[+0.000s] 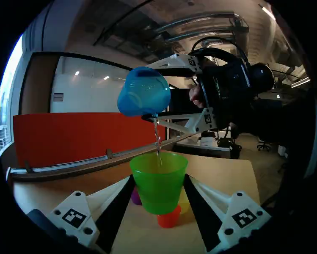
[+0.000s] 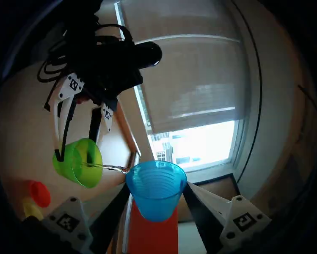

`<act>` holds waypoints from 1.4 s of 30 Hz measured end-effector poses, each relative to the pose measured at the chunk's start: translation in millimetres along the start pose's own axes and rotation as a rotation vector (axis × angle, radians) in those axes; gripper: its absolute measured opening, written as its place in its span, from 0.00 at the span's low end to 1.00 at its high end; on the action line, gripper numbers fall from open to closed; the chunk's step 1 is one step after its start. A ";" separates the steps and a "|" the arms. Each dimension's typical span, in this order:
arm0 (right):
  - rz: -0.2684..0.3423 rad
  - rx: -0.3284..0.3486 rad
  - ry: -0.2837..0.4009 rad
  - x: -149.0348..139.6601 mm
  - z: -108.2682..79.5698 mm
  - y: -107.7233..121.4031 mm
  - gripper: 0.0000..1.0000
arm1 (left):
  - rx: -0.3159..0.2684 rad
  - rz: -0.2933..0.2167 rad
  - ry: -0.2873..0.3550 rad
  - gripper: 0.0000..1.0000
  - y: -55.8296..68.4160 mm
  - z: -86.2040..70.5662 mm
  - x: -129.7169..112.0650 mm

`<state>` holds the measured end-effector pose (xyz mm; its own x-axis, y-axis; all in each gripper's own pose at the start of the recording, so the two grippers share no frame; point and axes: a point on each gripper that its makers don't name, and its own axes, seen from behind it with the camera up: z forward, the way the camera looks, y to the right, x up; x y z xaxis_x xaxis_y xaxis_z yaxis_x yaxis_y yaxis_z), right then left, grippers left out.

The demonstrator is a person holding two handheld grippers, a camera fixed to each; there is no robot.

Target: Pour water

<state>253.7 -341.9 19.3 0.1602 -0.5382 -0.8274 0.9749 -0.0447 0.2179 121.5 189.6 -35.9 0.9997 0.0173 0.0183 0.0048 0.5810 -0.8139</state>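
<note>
Pouring from the tilted blue cup (image 1: 143,91), a thin stream of water (image 1: 157,139) falls into the green cup (image 1: 158,186) right beneath its lip; in the right gripper view the same stream runs sideways from blue rim to green rim. The left gripper (image 1: 158,182) is closed on the green cup, one finger pressed to each side, and holds it upright above the tabletop (image 1: 226,173), about midway between the side edges. How much water is inside cannot be made out through the green wall. The right gripper (image 2: 157,188) clamps the blue cup in the same way, a finger on either side just under the rim; the cup's mouth faces away from its camera, so its inside is hidden there. In the left gripper view part of a hand (image 1: 196,95) shows on that gripper, the rest lost behind its dark body and cables. Three small cups stand on the tabletop below the green one, each largely covered by it: a purple cup (image 1: 136,197) at its left, an orange cup (image 1: 169,220) under its base, and a yellow cup (image 1: 184,206) at its right, of which little more than a sliver shows. A red partition (image 1: 73,135) runs along the tabletop's far edge. A bright window (image 2: 192,148) is washed out, its upper part covered by a blind (image 2: 192,80).
</note>
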 end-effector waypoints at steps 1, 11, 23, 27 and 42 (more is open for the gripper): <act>-0.003 -0.001 0.000 0.0 -0.1 0.4 0.89 | 0.000 -0.001 0.000 0.82 0.0 0.0 0.2; -0.030 -0.001 0.001 -1.3 -1.0 0.5 0.89 | -0.002 -0.001 -0.001 0.82 0.9 1.0 -0.2; -0.053 -0.012 0.005 -1.0 -1.1 3.2 0.89 | -0.004 0.001 0.000 0.82 2.7 2.0 0.8; -0.070 -0.014 0.003 0.1 -1.0 3.4 0.89 | -0.004 0.001 -0.001 0.82 3.3 1.6 1.3; -0.119 -0.016 -0.004 3.5 -3.5 4.1 0.90 | -0.004 0.005 0.000 0.82 5.5 -0.5 4.4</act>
<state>258.8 -341.0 15.5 0.0425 -0.5336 -0.8447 0.9894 -0.0953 0.1099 126.0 192.4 -40.5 0.9997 0.0198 0.0143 0.0003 0.5777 -0.8162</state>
